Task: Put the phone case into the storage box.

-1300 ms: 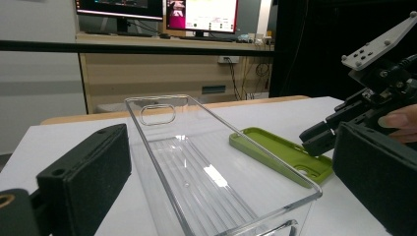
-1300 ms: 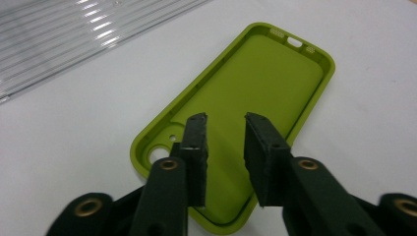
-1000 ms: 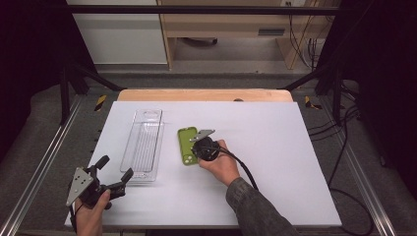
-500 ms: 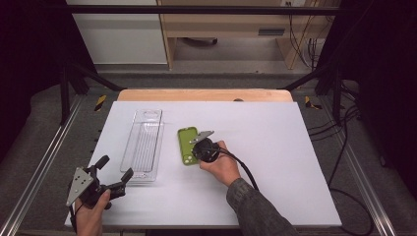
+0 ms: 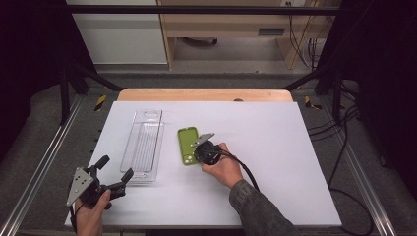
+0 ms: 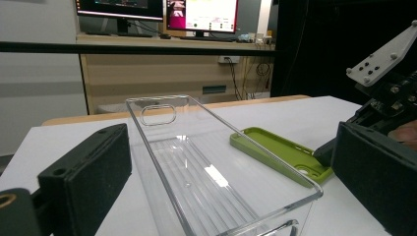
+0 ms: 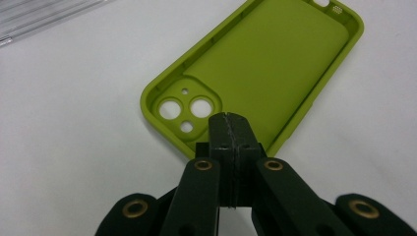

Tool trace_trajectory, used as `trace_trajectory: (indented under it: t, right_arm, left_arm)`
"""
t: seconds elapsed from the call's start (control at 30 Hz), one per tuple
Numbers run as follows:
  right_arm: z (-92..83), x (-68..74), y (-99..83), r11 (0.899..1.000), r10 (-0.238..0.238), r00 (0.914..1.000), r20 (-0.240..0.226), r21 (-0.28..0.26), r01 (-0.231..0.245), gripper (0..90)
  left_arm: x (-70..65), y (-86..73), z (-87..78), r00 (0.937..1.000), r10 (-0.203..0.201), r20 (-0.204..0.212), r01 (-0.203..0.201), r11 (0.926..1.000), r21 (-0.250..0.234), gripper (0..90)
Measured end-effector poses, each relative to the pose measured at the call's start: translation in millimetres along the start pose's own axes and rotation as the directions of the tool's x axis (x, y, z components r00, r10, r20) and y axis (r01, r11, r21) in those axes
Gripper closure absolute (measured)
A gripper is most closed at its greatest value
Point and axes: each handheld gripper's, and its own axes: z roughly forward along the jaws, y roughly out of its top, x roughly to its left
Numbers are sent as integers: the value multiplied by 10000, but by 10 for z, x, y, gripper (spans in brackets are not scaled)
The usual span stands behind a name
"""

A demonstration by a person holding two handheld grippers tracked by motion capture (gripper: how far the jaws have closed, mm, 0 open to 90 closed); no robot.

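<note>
The right gripper (image 7: 230,123), jaws pressed together, pinches the near rim of the green phone case (image 7: 275,73), which lies flat ahead of it; the thin-edge hold risks slipping if lifted quickly; the left gripper (image 5: 114,175) waits wide apart beside the clear tray (image 5: 143,145).

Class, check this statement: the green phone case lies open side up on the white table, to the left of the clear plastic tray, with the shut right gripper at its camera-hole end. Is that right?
Not quite. In the high view the green phone case lies to the right of the clear plastic tray, not the left. The rest holds: open side up, white table, shut right gripper at its camera-hole end.
</note>
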Motion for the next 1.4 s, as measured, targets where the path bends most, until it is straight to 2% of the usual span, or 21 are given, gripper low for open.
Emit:
trace_trajectory:
  t: [0.23,0.5,0.73,1.23,1.4]
  right_arm:
    - [-34,-42,-19,9999,49,9999,88,161,-50,900]
    - [-71,-86,-33,9991,91,10000,-17,403,-90,900]
    - [-116,-135,-66,9965,179,9998,66,815,-183,900]
    - [-276,-377,-239,9896,278,9992,286,1406,-316,900]
    - [-307,-480,-292,9899,250,9986,471,1384,-313,900]
  left_arm:
    - [0,0,0,10000,-5,-4,5,10000,0,16]
    - [11,-1,-5,10000,-32,-54,32,10000,-8,16]
    - [2,1,-4,10000,-19,-24,19,10000,-3,16]
    - [-9,-2,3,10000,-7,39,7,10000,19,16]
    - [-9,-6,7,10000,-33,38,33,10000,31,16]
